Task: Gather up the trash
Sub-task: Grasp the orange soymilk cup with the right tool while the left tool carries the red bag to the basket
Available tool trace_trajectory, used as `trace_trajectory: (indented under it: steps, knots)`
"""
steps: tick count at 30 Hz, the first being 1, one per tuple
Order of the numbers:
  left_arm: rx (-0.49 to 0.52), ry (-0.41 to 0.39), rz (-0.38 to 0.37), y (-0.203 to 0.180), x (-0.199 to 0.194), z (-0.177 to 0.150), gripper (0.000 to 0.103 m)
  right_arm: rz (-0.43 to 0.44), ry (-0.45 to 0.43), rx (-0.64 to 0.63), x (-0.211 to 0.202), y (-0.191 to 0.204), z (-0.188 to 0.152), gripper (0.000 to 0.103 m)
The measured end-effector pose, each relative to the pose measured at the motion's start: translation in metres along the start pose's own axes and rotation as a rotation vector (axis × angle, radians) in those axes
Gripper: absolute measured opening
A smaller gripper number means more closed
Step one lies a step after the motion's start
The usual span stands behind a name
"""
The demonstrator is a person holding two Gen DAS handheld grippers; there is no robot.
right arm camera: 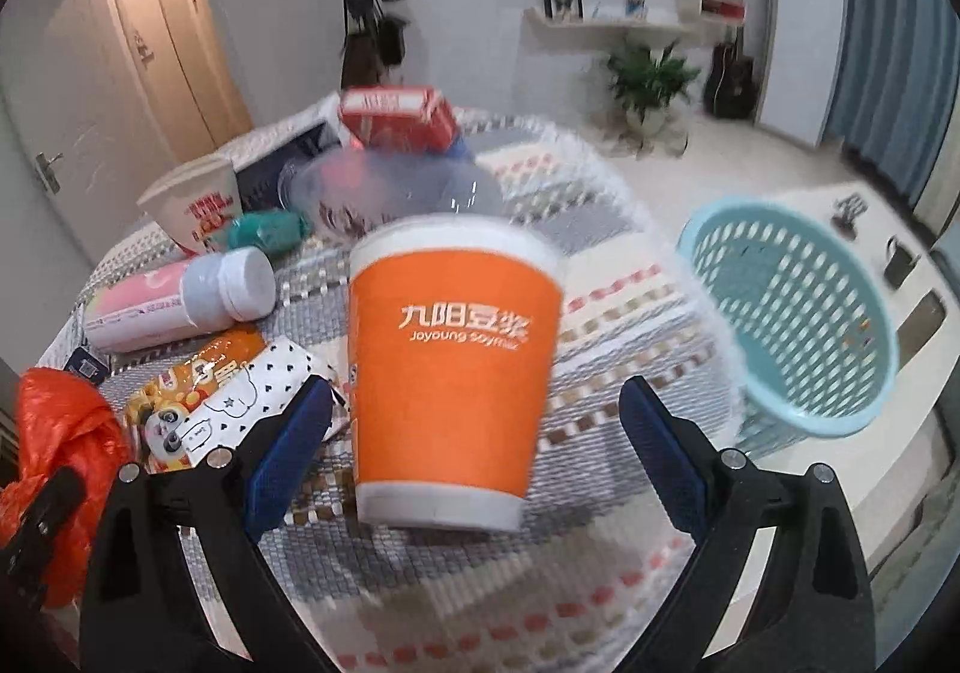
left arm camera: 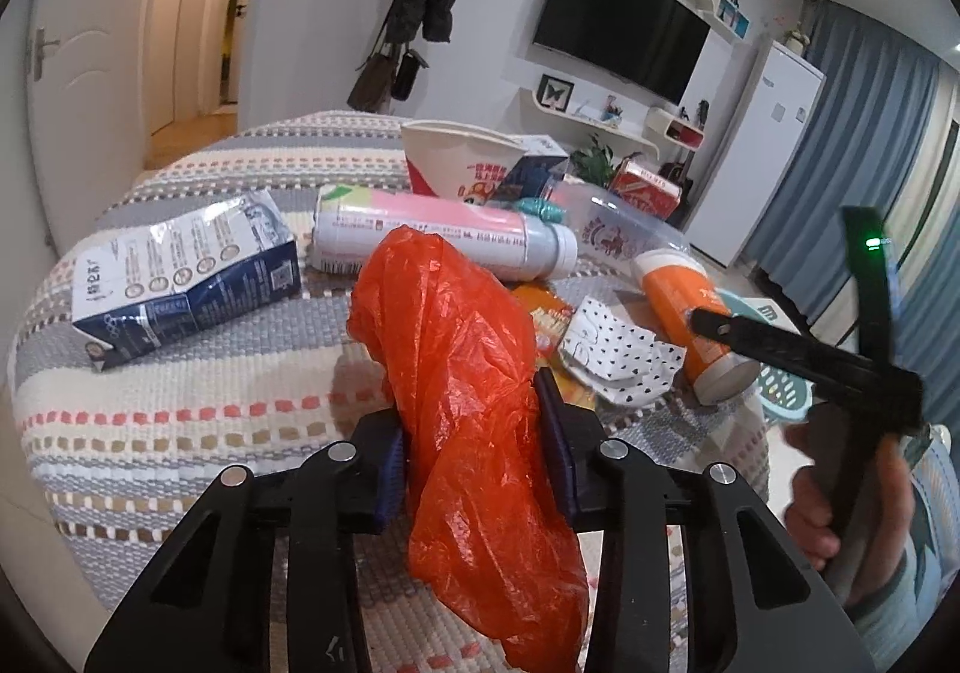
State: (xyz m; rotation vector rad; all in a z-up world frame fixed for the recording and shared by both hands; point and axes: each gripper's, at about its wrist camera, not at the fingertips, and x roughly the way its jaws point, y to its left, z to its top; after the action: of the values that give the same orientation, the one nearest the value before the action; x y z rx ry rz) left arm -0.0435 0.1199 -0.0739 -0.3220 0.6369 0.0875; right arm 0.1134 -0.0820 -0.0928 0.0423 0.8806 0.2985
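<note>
Left gripper (left arm camera: 474, 469) is clamped on the red bag (left arm camera: 456, 373); right gripper (right arm camera: 474, 433) stands apart around the orange cup (right arm camera: 450, 373)

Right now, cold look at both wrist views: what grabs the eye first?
The orange bag, bunched between the left gripper's shut pads at the near edge of the table. Next, the orange cup standing upside down between the right gripper's open jaws, pads clear of it. Behind them lies a litter of cartons and bottles, and a blue basket waits off the table's right edge.
</note>
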Motion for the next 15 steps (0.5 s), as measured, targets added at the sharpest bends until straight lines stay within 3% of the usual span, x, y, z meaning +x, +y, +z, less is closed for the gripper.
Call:
trace_trajectory:
  steps: [2, 4, 10, 15]
  knots:
    - [-0.009, -0.013, -0.008, 0.001, -0.003, 0.002, 0.035, 0.011, 0.032, 0.014, 0.01, 0.0, -0.001, 0.088]
    - [-0.009, -0.033, -0.017, -0.001, -0.008, 0.006, 0.034, 0.05, 0.056, 0.022, 0.014, -0.003, -0.002, 0.066]
    - [0.018, -0.086, -0.05, -0.02, -0.017, 0.027, 0.034, 0.062, -0.009, 0.009, -0.012, -0.012, -0.001, 0.065]
    - [0.083, -0.123, -0.117, -0.06, -0.014, 0.056, 0.034, 0.061, -0.103, 0.031, -0.045, -0.037, 0.014, 0.065]
